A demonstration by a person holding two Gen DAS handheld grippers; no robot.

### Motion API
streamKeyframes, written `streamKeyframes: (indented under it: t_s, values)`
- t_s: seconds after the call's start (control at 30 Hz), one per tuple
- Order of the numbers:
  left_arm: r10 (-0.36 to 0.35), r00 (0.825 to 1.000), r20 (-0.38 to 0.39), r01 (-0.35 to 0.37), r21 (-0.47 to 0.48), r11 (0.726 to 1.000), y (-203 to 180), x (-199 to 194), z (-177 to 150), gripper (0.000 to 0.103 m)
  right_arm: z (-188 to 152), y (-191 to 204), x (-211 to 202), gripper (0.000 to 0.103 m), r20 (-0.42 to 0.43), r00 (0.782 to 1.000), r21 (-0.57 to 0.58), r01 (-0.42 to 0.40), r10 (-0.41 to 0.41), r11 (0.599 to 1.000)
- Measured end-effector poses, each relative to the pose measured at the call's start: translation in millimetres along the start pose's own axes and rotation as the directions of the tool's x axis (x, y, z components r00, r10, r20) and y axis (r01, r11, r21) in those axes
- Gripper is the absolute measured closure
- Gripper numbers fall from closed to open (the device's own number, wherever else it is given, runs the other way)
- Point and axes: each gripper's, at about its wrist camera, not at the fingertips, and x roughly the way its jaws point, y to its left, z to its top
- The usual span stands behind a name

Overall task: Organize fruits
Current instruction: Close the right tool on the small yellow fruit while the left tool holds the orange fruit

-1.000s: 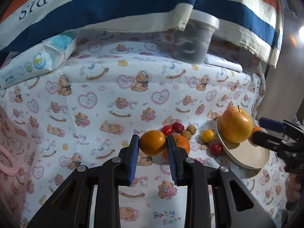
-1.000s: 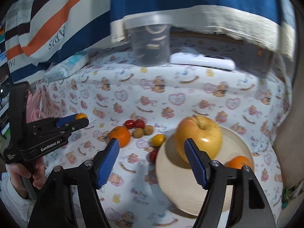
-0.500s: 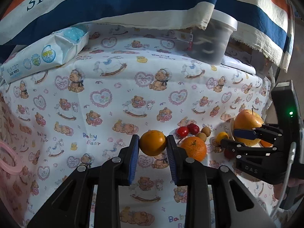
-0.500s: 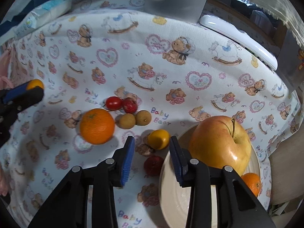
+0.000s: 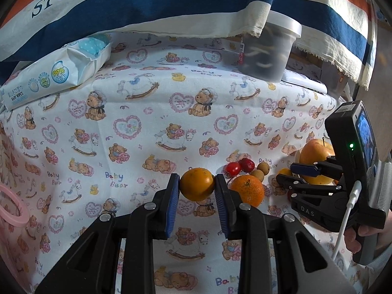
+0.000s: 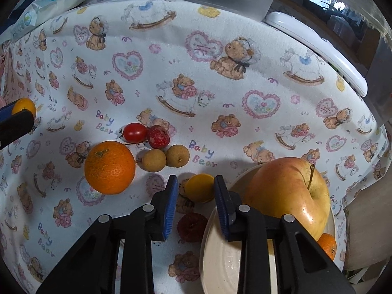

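In the left wrist view, a smooth orange fruit (image 5: 197, 184) is held between the blue pads of the left claw (image 5: 197, 186), above the tabletop (image 5: 152, 112) with its teddy-bear cloth. A larger orange (image 5: 248, 190) lies just beside it on the right. The right claw (image 5: 286, 173) is seen near the apple (image 5: 316, 152). A pack of baby wipes (image 5: 56, 76) lies far left.

In the right wrist view, the right claw (image 6: 194, 191) is narrowly parted around a small yellow fruit (image 6: 199, 187); contact cannot be told. A cherry tomato (image 6: 134, 132), a strawberry (image 6: 158, 137) and two longans (image 6: 166, 158) lie behind it. The apple (image 6: 286, 192) and a small tangerine (image 6: 327, 245) are placed on the cream plate (image 6: 220, 257). A dark red fruit (image 6: 192, 226) lies beside the plate rim.
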Motion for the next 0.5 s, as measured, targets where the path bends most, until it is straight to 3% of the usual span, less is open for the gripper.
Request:
streamKeyframes:
  t_s: [0.33, 0.43, 0.5]
  values:
    - [0.004, 1.0, 0.004, -0.004, 0.004, 1.0, -1.1, -1.6, -0.3, 0.075, -3.4, 20.3, 18.9, 0.073, -0.01, 0.995, -0.066, 0.096, -0.097, 0.993]
    - [0.004, 1.0, 0.006, -0.004, 0.0, 1.0, 0.2, -2.2, 0.6, 0.075, -3.7, 21.4, 15.4, 0.087, 0.016, 0.996, -0.062, 0.086, -0.085, 0.994]
    - [0.004, 1.0, 0.008, -0.004, -0.002, 1.0, 0.7, -3.3, 0.9, 0.075, -4.8, 19.3, 8.5, 0.093, 0.021, 0.999, -0.041, 0.026, -0.025, 0.999]
